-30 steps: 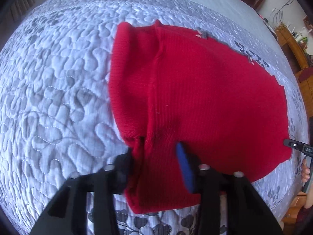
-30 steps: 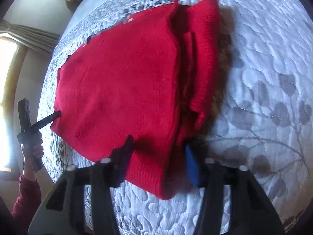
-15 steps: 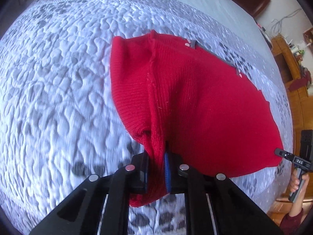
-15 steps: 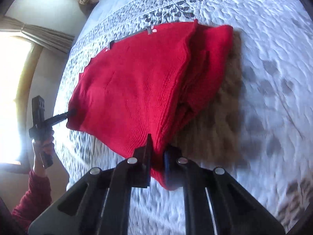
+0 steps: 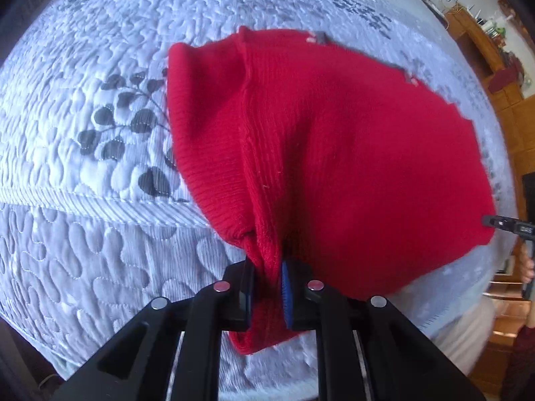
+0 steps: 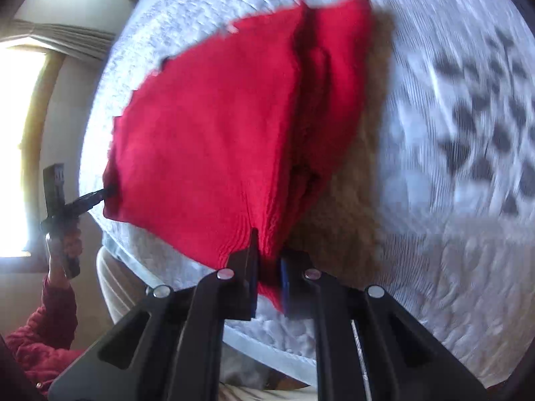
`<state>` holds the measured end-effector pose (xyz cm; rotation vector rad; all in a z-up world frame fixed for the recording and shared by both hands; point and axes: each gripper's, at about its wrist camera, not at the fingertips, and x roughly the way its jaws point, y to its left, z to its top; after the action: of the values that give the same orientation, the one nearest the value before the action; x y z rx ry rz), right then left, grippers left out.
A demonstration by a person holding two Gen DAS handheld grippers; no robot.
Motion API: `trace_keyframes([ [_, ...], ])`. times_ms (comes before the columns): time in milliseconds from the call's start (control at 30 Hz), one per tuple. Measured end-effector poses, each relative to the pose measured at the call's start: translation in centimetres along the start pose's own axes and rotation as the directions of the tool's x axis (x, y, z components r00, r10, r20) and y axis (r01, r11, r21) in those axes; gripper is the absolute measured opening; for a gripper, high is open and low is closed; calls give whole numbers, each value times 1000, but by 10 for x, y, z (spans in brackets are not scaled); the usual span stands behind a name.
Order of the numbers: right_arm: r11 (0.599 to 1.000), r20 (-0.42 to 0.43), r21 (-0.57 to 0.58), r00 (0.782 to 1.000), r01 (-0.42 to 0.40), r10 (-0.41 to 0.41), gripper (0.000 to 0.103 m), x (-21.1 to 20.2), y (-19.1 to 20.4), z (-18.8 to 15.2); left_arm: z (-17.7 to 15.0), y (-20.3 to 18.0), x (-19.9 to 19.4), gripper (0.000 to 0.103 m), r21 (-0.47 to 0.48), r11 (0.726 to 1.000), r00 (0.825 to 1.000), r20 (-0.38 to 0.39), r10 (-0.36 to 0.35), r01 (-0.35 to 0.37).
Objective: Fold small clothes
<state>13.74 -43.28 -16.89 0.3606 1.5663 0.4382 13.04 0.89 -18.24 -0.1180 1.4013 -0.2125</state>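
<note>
The red sweater (image 5: 334, 153) is in mid-fold, not yet finished. The left hand-held gripper (image 5: 267, 287) pinches one near corner of the knit, its jaws pressed onto a bunched ribbed edge. The right hand-held gripper (image 6: 267, 277) pinches the other near corner the same way. The near edge is raised off the bed (image 5: 83, 234), while the far part of the sweater appears to lie on the quilt. A sleeve (image 5: 207, 127) seems already turned in along one side, so the sides look at least partly done. What remains, as I judge it, is to carry the raised edge over to the far edge, lay it flat and smooth it. The right view is blurred, so finer creases cannot be made out.
</note>
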Motion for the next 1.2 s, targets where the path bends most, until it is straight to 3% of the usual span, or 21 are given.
trace_keyframes([
  [100,1000,30,9,999,23,-24,10,13,-2,2,4,1,11,14,-47,999,999,33,-3,5],
  [267,998,62,-25,996,66,-64,11,11,7,3,6,-12,9,18,-16,1000,998,52,27,-26],
  [333,994,80,-44,992,98,-94,33,-1,8,-1,6,-12,3,27,-24,999,998,45,42,-41],
  [367,990,104,-61,987,126,-119,40,-10,11,-2,4,-11,-5,39,-30,998,997,53,62,-61],
  [400,986,129,-79,982,146,-135,45,-20,12,-2,4,-6,-12,50,-29,996,994,71,83,-81],
  [467,984,172,-96,976,150,-132,45,-41,19,1,9,-1,-33,53,-27,992,985,123,123,-121],
  [533,983,225,-120,968,137,-108,45,-62,31,17,23,2,-54,54,-27,988,970,188,154,-152],
  [633,982,266,-119,958,144,-108,47,-72,39,56,58,-3,-64,55,-25,991,963,236,132,-130],
  [700,988,261,-96,961,119,-91,47,-65,38,90,85,-11,-53,55,-8,995,971,219,94,-94],
  [867,991,211,-5,969,136,-132,47,-25,23,154,138,-21,8,55,7,993,985,129,117,-119],
  [933,991,187,32,973,132,-135,48,-11,9,169,150,-19,26,54,-3,990,985,103,140,-140],
  [967,992,181,38,975,124,-129,47,-7,5,173,152,-17,33,43,-10,990,985,98,143,-143],
  [1000,994,178,37,978,107,-112,38,-3,2,178,156,-14,39,19,-17,990,985,94,142,-141],
  [1033,996,176,32,980,84,-89,17,-1,1,180,158,-11,43,12,-29,992,988,90,127,-125],
  [1067,998,176,26,982,56,-60,5,-2,1,182,160,-8,46,7,-39,993,990,89,112,-109],
  [1200,1000,277,-30,961,11,-2,4,-28,8,181,163,-8,37,4,-40,994,985,141,102,-98],
])
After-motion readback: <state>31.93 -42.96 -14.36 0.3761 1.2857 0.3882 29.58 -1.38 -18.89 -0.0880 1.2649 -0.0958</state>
